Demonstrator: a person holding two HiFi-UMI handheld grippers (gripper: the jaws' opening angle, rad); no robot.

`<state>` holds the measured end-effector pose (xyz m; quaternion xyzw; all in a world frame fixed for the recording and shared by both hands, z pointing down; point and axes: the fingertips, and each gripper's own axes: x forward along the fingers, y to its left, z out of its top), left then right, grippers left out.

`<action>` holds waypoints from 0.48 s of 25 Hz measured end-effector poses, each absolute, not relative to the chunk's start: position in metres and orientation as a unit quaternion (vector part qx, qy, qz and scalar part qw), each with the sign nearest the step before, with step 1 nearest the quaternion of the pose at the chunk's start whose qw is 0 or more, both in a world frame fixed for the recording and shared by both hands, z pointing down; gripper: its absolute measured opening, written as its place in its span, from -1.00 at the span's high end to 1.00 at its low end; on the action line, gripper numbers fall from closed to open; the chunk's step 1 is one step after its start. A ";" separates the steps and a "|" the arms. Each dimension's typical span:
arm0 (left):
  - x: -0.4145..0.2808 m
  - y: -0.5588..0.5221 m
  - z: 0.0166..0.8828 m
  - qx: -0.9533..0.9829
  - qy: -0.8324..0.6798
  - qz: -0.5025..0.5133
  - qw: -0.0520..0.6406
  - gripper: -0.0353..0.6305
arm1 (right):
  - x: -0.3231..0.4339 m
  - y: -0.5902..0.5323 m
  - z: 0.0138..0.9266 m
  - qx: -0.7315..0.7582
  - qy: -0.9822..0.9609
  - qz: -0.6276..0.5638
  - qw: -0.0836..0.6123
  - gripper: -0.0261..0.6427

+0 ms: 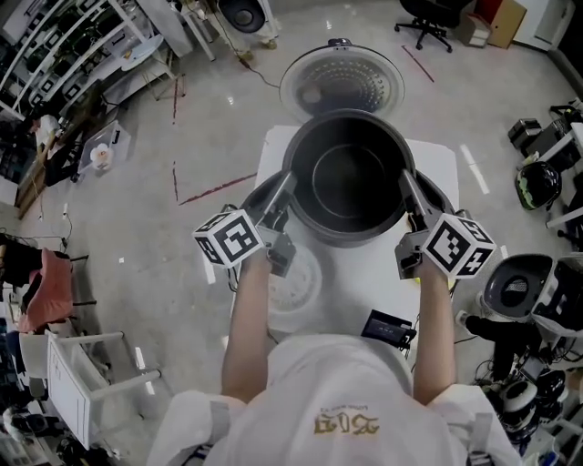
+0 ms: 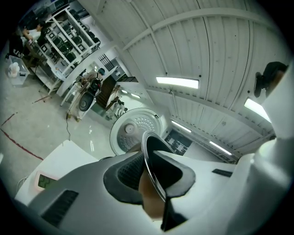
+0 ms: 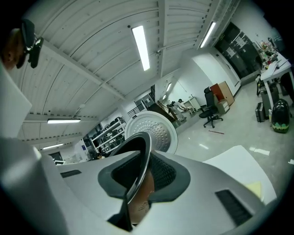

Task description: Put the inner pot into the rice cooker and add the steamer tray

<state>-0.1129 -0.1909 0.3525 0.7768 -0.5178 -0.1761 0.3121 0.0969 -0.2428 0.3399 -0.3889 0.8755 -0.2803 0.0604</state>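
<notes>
In the head view the dark inner pot [image 1: 351,173] hangs over the rice cooker [image 1: 256,199], whose round lid [image 1: 342,80] stands open behind it. My left gripper [image 1: 288,182] is shut on the pot's left rim and my right gripper [image 1: 406,182] is shut on its right rim. The left gripper view shows the thin rim [image 2: 150,160] pinched between the pads of the left gripper [image 2: 154,181], with the lid [image 2: 135,130] beyond. In the right gripper view, the right gripper [image 3: 138,186] clamps the rim [image 3: 142,160]. A white round steamer tray [image 1: 299,284] lies on the table near my left forearm.
The cooker stands on a white table [image 1: 369,259]; a small dark device [image 1: 387,326] lies at its near edge. Other cookers and gear [image 1: 515,287] crowd the floor to the right, shelving [image 1: 55,55] to the far left, and an office chair [image 1: 428,18] at the back.
</notes>
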 end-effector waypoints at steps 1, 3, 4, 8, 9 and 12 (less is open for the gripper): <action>-0.114 -0.195 0.356 0.777 -0.517 -0.174 0.315 0.66 | 0.096 -0.245 0.343 -0.391 0.874 -0.283 0.059 0.70; -0.115 -0.203 0.362 0.777 -0.515 -0.170 0.321 0.67 | 0.095 -0.252 0.350 -0.396 0.870 -0.287 0.055 0.70; -0.116 -0.206 0.365 0.777 -0.514 -0.168 0.323 0.67 | 0.095 -0.255 0.353 -0.399 0.869 -0.289 0.054 0.70; -0.116 -0.216 0.378 0.777 -0.508 -0.162 0.334 0.66 | 0.095 -0.261 0.366 -0.408 0.862 -0.297 0.048 0.70; -0.117 -0.217 0.382 0.777 -0.507 -0.160 0.338 0.67 | 0.095 -0.262 0.369 -0.411 0.861 -0.298 0.046 0.70; -0.121 -0.220 0.393 0.775 -0.505 -0.155 0.348 0.67 | 0.091 -0.263 0.379 -0.417 0.856 -0.305 0.040 0.70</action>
